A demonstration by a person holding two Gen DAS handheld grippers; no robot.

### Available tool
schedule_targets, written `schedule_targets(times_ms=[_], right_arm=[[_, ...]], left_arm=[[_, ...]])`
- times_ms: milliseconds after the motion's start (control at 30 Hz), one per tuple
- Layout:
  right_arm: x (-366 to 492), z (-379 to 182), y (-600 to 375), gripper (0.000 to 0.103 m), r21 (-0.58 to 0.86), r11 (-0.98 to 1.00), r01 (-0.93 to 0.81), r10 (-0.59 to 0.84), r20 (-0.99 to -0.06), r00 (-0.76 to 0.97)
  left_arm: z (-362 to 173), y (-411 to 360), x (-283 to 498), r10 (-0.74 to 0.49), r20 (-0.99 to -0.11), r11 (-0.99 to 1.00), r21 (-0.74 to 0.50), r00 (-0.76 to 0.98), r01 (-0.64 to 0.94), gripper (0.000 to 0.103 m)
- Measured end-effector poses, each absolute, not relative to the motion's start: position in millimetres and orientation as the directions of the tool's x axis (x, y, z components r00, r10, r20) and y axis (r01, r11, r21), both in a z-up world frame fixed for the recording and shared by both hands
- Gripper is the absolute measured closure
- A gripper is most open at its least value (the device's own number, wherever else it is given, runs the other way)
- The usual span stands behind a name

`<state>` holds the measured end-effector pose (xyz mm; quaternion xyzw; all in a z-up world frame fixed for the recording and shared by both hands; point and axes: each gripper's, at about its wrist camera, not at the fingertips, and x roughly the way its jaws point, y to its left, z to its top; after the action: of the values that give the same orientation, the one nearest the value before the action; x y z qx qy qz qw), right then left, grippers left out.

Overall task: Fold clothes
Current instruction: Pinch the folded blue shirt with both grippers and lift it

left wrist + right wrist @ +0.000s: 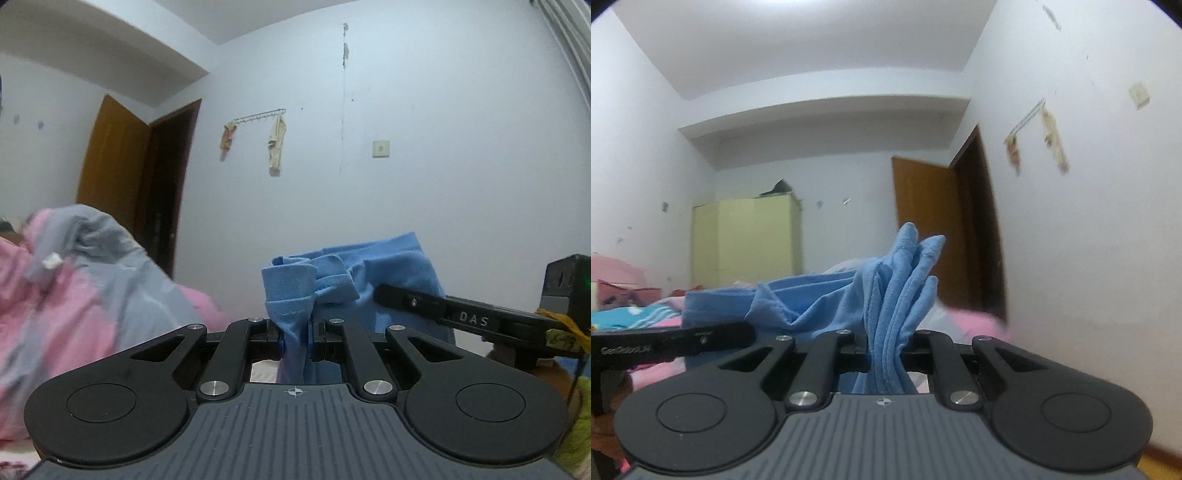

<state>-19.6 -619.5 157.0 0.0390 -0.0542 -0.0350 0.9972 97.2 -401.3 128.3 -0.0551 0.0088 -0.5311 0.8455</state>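
A light blue garment [351,273] is lifted in the air between both grippers. In the left wrist view my left gripper [295,332] is shut on a bunched hem of the blue garment, which sticks up past the jaws. The right gripper's black body [472,317] reaches in from the right and touches the same cloth. In the right wrist view my right gripper [886,343] is shut on several gathered layers of the blue garment [897,291], whose ends fan upward. The left gripper's black finger [672,341] shows at the left edge.
A pink and grey quilt [74,280] is heaped at the left. A brown door [114,166] stands open beyond it. A wall rack [258,118] holds small cloths. A pale yellow wardrobe [746,240] stands at the back, with pink bedding [975,321] below.
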Motion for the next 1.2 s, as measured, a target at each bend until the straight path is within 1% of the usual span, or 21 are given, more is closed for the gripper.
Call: schedule_targets(times_ms=[100,267,433,633,767,933,1200], right_arm=[[3,175,-648,0.093,0.070,0.994,0.088,-0.095,0.112,0.989],[45,191,-697,0.093,0.078,0.991,0.107,-0.115,0.112,0.987],[76,186,-747,0.093,0.119,0.989,0.093,-0.106,0.113,0.988],[125,167,-781,0.093,0.167,0.982,0.092,-0.105,0.067,0.992],[155,151,-803,0.093,0.200,0.976,0.088,-0.091,0.007,0.996],[203,133,-825,0.093,0.226,0.972,0.065,-0.046,-0.091,0.995],[294,89,-831,0.093,0.204,0.978,0.042,0.025,-0.314,0.949]], left_arm=[[136,-428,117,-0.909,0.056,0.403,-0.143,0.414,0.904,0.094],[143,-472,145,-0.920,0.069,0.372,-0.156,0.386,0.915,0.094],[139,-502,166,-0.926,0.068,0.360,-0.137,0.371,0.923,0.094],[125,-525,192,-0.928,0.039,0.362,-0.142,0.371,0.921,0.095],[117,-532,213,-0.921,0.011,0.381,-0.174,0.389,0.908,0.095],[104,-543,254,-0.898,-0.056,0.436,-0.243,0.436,0.867,0.094],[62,-551,315,-0.836,-0.193,0.548,-0.319,0.513,0.773,0.095]])
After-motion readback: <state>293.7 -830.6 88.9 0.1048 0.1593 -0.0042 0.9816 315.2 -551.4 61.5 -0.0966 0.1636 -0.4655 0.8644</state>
